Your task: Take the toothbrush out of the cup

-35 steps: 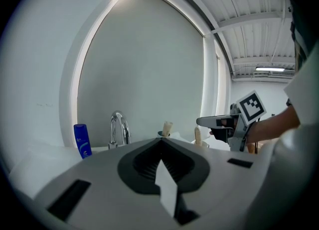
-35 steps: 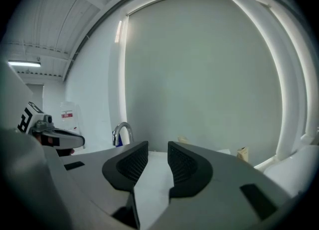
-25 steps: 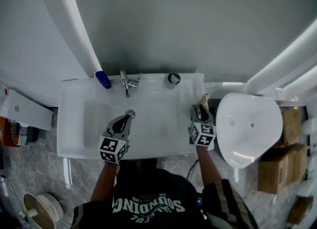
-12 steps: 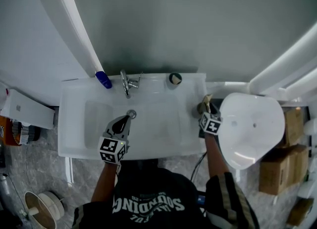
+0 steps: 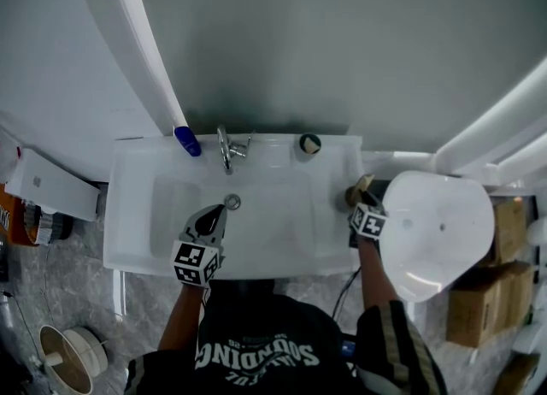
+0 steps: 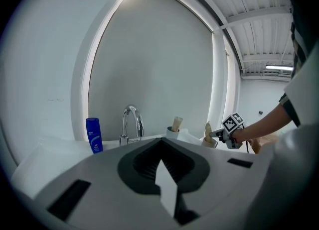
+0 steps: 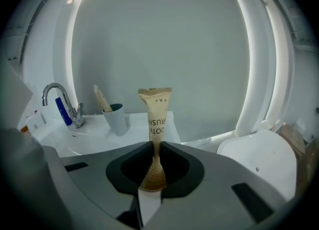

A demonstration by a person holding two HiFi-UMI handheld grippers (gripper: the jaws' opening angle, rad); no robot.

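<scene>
tan paper-wrapped toothbrush (image 7: 157, 119) stands upright, apart from the pale cup (image 7: 116, 119).

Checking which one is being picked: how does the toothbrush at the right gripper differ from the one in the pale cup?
The held toothbrush stands upright; the other toothbrush leans aslant in the pale cup. The right gripper, whose jaws have just been closing, pinches the held one; nothing touches the other. Both wear tan paper wrappers.
</scene>
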